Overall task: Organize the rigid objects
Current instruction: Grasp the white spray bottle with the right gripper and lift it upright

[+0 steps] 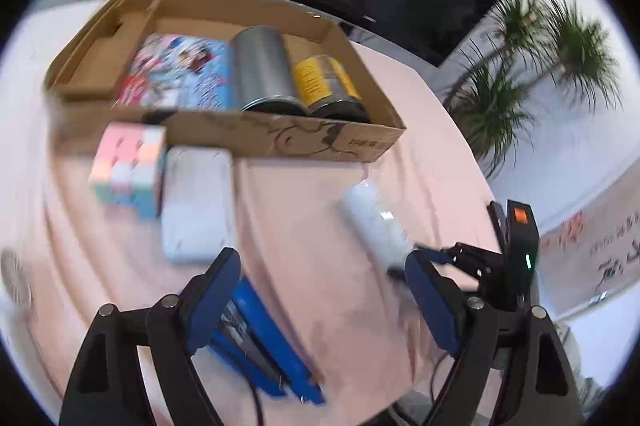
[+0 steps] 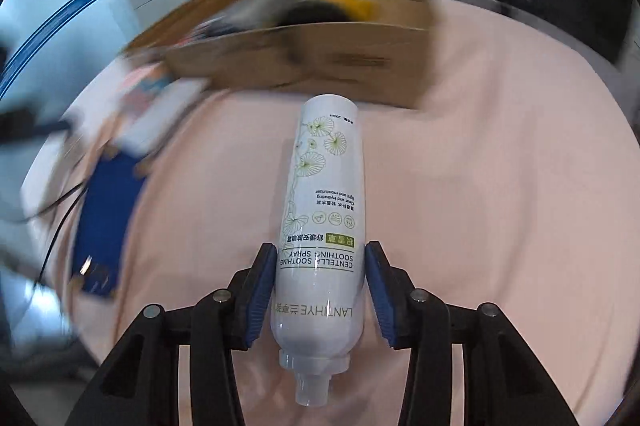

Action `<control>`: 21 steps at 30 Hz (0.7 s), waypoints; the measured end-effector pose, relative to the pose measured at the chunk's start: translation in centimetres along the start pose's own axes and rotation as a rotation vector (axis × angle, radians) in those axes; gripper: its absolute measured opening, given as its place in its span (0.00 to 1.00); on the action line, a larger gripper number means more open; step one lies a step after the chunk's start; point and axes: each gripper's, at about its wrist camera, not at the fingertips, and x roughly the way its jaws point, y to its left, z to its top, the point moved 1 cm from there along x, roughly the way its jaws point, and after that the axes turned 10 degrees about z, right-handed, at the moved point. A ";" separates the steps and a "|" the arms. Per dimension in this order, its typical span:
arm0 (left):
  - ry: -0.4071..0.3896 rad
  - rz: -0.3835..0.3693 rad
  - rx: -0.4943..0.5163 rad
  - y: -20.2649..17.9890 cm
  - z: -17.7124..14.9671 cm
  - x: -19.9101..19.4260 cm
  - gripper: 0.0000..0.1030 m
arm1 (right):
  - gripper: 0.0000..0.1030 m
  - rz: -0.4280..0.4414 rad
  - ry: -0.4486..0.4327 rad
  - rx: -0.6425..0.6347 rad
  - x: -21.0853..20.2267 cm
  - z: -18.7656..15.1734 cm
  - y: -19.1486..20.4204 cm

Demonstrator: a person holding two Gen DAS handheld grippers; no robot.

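Spray bottle [image 2: 320, 226], white with a green leaf print, lies on the pink tablecloth [image 2: 500, 186] at the centre of the right wrist frame, cap toward the bottom edge. Right gripper [image 2: 320, 290] clasps its lower body, both blue pads against its sides. Left gripper [image 1: 320, 302] is spread wide and holds nothing. Cardboard box [image 1: 280, 140], upper left in the left view, holds two cans. Beside it lie a pastel cube [image 1: 128, 170] and a white case [image 1: 198, 206].
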 end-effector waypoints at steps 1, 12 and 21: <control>-0.016 0.001 0.048 -0.6 0.5 0.4 0.82 | 0.42 0.026 0.012 -0.064 0.1 -0.3 1.0; 0.117 -0.087 0.488 -8.5 5.0 11.3 0.80 | 0.44 -0.014 0.008 -0.046 -6.1 -0.8 -3.5; 0.447 -0.191 0.387 -9.5 2.6 15.7 0.54 | 0.45 0.162 -0.093 0.514 -5.1 -3.3 -8.4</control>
